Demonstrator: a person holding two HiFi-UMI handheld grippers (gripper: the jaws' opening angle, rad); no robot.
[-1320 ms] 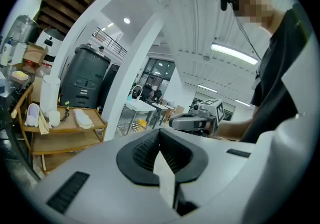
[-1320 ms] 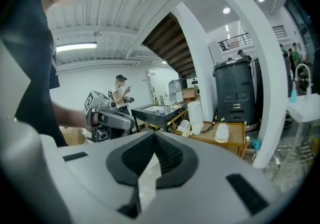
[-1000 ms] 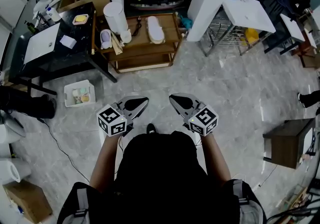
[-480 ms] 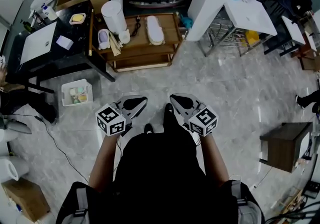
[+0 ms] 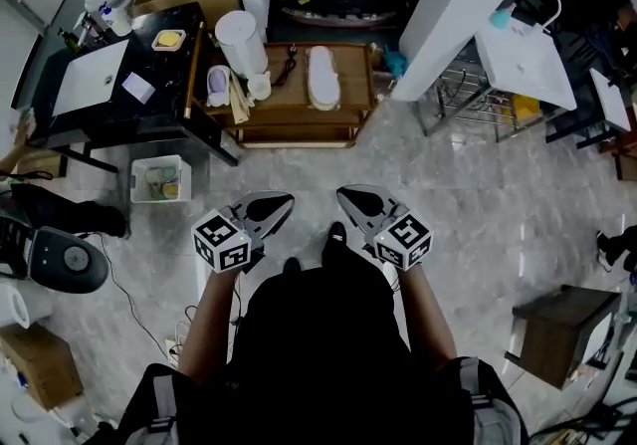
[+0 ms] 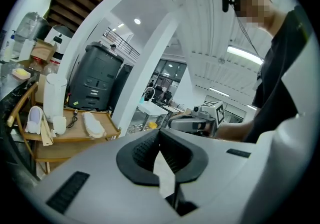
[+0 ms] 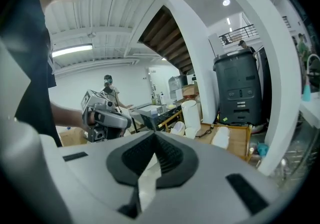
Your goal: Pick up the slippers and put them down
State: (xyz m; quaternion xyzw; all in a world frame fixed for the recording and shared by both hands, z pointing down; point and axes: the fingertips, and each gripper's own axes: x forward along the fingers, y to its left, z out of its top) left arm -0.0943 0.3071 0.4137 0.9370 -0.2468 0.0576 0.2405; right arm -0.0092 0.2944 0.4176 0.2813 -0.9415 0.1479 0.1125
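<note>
Grey marble floor (image 5: 478,204) spreads between the person and a low wooden counter (image 5: 348,119). On that counter's top lies the white slipper (image 5: 320,77), lengthwise and toward the right end, with a dark cable (image 5: 289,60) just beside it on the side nearer the counter's middle. Both tools are well short of the counter: the left gripper (image 5: 269,208) and the right gripper (image 5: 360,204) hang side by side and point toward it, each with its fingers pressed together and nothing between them. The likeliest slip from here is reaching the counter with the fingers not yet spread, which would nudge the slipper against the raised rim or over it, or closing on the cable along with the slipper. A pale, rounded thing (image 5: 217,85) at the counter's left end may be the second slipper, but it is too small to tell. Only the head view gives the layout from above and the gap to the counter. Only the gripper views show the ribbed pads meeting and, side-on, the counter's lower shelf (image 6: 55,150).
</note>
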